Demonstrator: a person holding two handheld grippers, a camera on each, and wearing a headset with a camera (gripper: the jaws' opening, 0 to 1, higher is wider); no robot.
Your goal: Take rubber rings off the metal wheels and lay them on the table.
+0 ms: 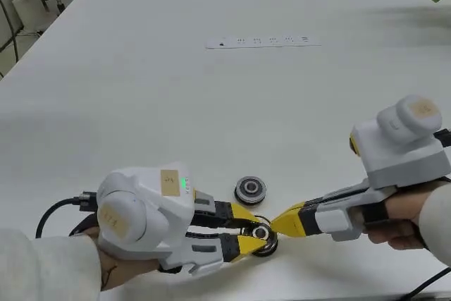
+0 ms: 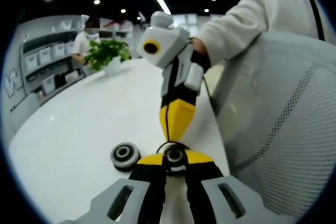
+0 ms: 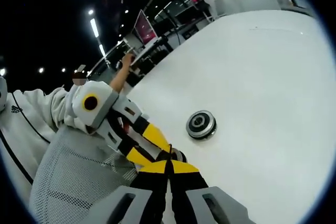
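Open table [image 1: 141, 111] between wheel [image 1: 250, 189], power strip [image 1: 262, 41].

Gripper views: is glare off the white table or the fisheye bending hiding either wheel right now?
Neither wheel is hidden. Head view: soft even light, faint shadows, loose wheel crisp. Left gripper view: the table edge bows strongly; the held wheel between the fingers is slightly soft but readable. Right gripper view: rolled, table near blown-out white, loose wheel clear against it.

Glossy smooth table [image 1: 211, 103], shiny metal wheel [image 1: 250, 189]
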